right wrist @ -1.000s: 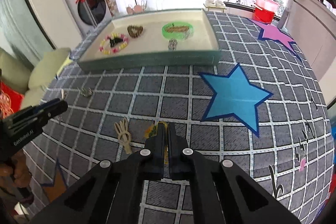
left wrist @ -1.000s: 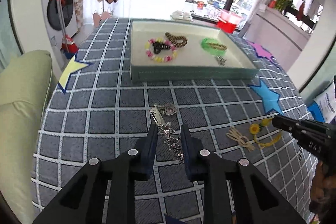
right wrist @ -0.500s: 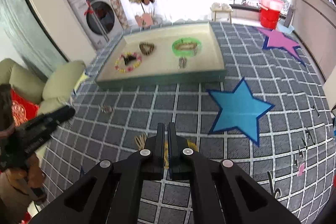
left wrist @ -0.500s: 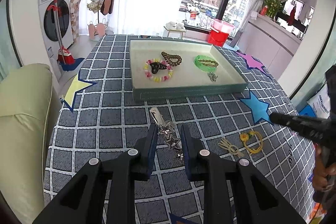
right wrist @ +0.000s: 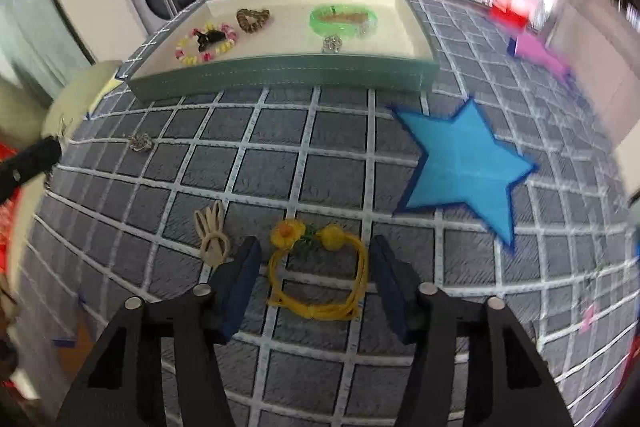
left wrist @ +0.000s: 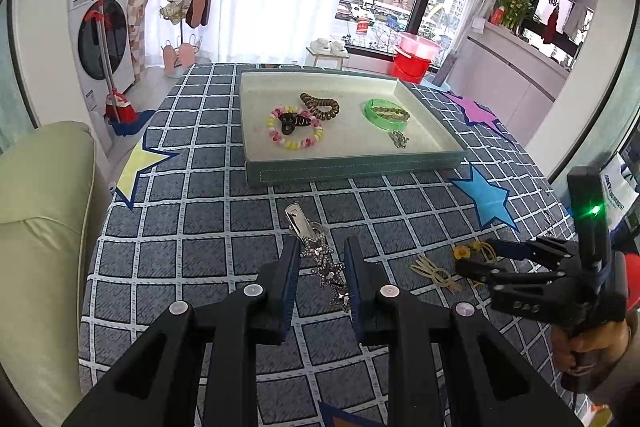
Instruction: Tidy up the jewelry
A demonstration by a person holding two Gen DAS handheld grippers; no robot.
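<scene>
- Surface: a desk (left wrist: 192,211) under a grey checked cloth with coloured stars carries everything; a green-walled tray (left wrist: 352,169) sits toward its far edge.
- Done so far: the tray already holds a bead bracelet (left wrist: 294,131) with a black clip inside it, a brown coil tie (left wrist: 320,105), a green bangle (left wrist: 386,115) and a small silver piece (left wrist: 399,139) near the front wall.
- Left to do, by judgement: three or four loose pieces lie on the cloth near the desk's near edge, so the task looks roughly half finished.
- Left claw (left wrist: 322,275): jaws narrow, straddling a star-studded silver clip (left wrist: 320,259); whether the pads press on it cannot be told.
- Right claw (right wrist: 314,281): jaws opening, with a yellow flower cord (right wrist: 320,275) lying flat between them, the pads clear of it on both sides.
- Other loose pieces: a beige loop tie (right wrist: 212,231) just left of the right claw, and a small silver tangle (right wrist: 141,142) toward the left edge.
- Room for moving: bare cloth lies between the claws and the tray; the tray's raised front wall must be cleared; its middle and right side hold open floor.
</scene>
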